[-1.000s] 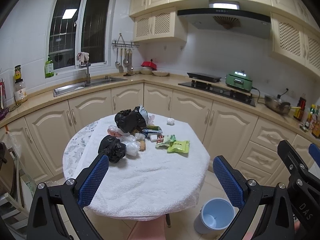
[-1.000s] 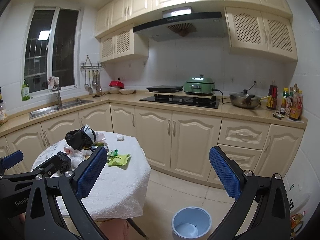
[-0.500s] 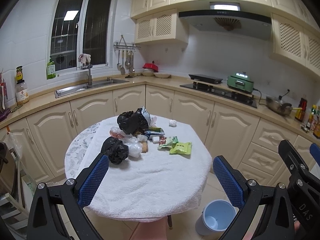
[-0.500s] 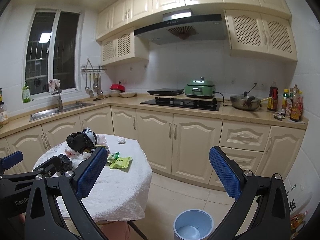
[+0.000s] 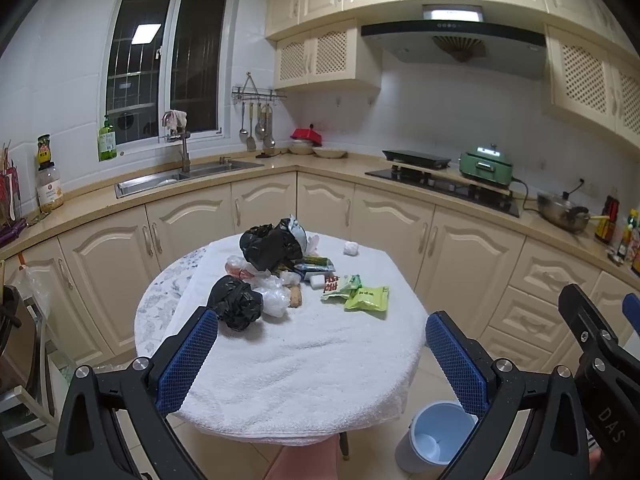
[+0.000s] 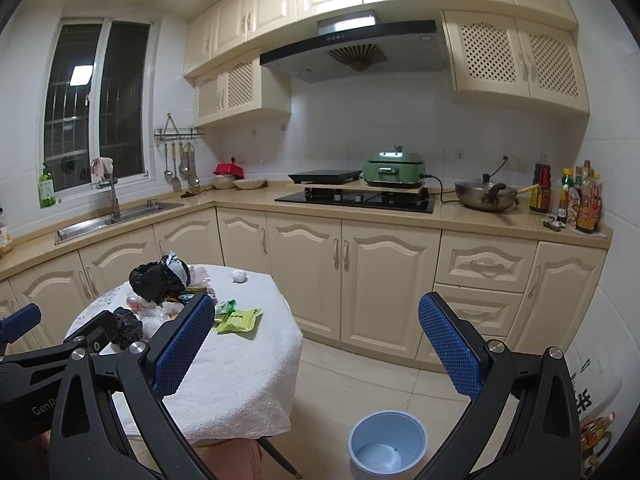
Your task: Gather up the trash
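Both tools are hanging in the air on the near side of the round desk, and neither is gripping anything. The left tool is spread wide, its blue pads framing the near half of the towel-covered desk with only air between them. The right tool is just as wide open and empty, aiming past the desk's right edge toward the floor and the cabinets.

Reaching outward from the left tool, the nearest piece of trash is a crumpled black bag, sitting just beyond the left pad. A clear plastic wad is touching it on the right. Farther right, two green snack wrappers are lying flat, one overlapping the other. At the far side a bigger black bag is heaped over more wrappers, and a small white paper ball is sitting alone near the far right edge. On the floor, near and to the right of the desk, a pale blue bin is standing open and looks almost empty.

I judge that collecting is only starting: everything is on the desk, nothing is being carried. The next move calls for lowering a tool over one piece, probably the near black bag or the green wrappers, closing on it, then carrying it over the bin.
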A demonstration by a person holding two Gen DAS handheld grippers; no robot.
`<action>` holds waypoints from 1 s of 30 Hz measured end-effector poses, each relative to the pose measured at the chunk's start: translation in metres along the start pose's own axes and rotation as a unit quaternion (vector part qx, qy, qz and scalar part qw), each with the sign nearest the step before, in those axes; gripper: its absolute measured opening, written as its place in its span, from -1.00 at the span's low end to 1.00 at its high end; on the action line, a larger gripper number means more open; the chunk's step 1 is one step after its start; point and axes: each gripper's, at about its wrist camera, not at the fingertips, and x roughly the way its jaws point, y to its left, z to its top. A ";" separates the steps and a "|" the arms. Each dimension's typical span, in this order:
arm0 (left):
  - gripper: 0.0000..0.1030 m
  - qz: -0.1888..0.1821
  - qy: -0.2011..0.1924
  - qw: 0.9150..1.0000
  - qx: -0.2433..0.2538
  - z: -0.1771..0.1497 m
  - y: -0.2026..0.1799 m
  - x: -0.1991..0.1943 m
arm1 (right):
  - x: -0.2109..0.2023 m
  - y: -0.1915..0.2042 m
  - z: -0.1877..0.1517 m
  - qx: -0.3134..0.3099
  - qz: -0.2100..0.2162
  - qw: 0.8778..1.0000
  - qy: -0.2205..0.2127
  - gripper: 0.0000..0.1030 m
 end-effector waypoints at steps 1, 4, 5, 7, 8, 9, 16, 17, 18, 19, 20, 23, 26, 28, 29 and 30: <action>0.99 0.001 0.000 1.000 0.001 0.000 0.000 -0.001 | 0.001 0.000 0.000 0.002 0.001 1.000 0.003 1.00; 0.99 0.002 0.001 1.000 0.002 -0.001 -0.001 0.000 | 0.001 -0.001 -0.001 0.005 0.003 1.000 0.008 1.00; 0.99 0.002 0.001 1.000 0.003 -0.001 -0.001 0.000 | 0.001 -0.001 -0.002 0.005 0.003 1.000 0.009 1.00; 0.99 0.003 0.001 1.000 0.004 -0.002 -0.002 0.000 | 0.001 -0.002 -0.002 0.004 0.002 1.000 0.010 1.00; 0.99 0.003 0.001 1.000 0.004 -0.002 -0.002 0.000 | 0.001 -0.001 -0.002 0.004 0.001 1.000 0.010 1.00; 0.99 0.004 0.000 1.000 0.005 -0.002 -0.003 0.001 | 0.001 -0.002 -0.001 0.004 0.001 1.000 0.010 1.00; 0.99 0.004 -0.002 1.000 0.010 -0.003 -0.003 0.001 | 0.002 -0.004 -0.001 0.005 0.000 1.000 0.011 1.00; 0.99 0.004 -0.003 1.000 0.011 -0.004 -0.003 0.001 | 0.001 -0.004 -0.001 0.004 0.000 1.000 0.008 1.00; 0.99 0.004 -0.003 1.000 0.011 -0.005 -0.003 0.001 | 0.001 -0.005 -0.001 0.003 0.000 1.000 0.006 1.00; 0.99 0.003 -0.003 1.000 0.012 -0.005 -0.003 0.001 | 0.000 -0.005 -0.001 0.002 -0.001 1.000 0.003 1.00; 0.99 0.003 -0.004 1.000 0.012 -0.005 -0.003 0.001 | -0.001 -0.005 -0.002 0.001 -0.002 1.000 0.001 1.00; 0.99 0.003 -0.003 1.000 0.013 -0.005 -0.003 0.001 | -0.001 -0.004 -0.002 -0.001 -0.005 1.000 -0.002 1.00; 0.99 0.002 -0.003 1.000 0.015 -0.006 -0.003 0.001 | -0.001 -0.003 -0.002 -0.004 -0.003 1.000 -0.004 1.00; 0.99 0.000 -0.003 1.000 0.014 -0.006 -0.002 0.001 | -0.001 -0.005 -0.002 -0.003 0.001 1.000 -0.005 1.00; 0.99 -0.001 -0.003 1.000 0.013 -0.006 -0.001 0.000 | -0.001 -0.005 -0.003 -0.001 0.004 1.000 -0.005 1.00; 0.99 0.000 -0.004 1.000 0.013 -0.006 -0.001 0.000 | -0.001 -0.006 -0.003 0.000 0.006 1.000 -0.005 1.00</action>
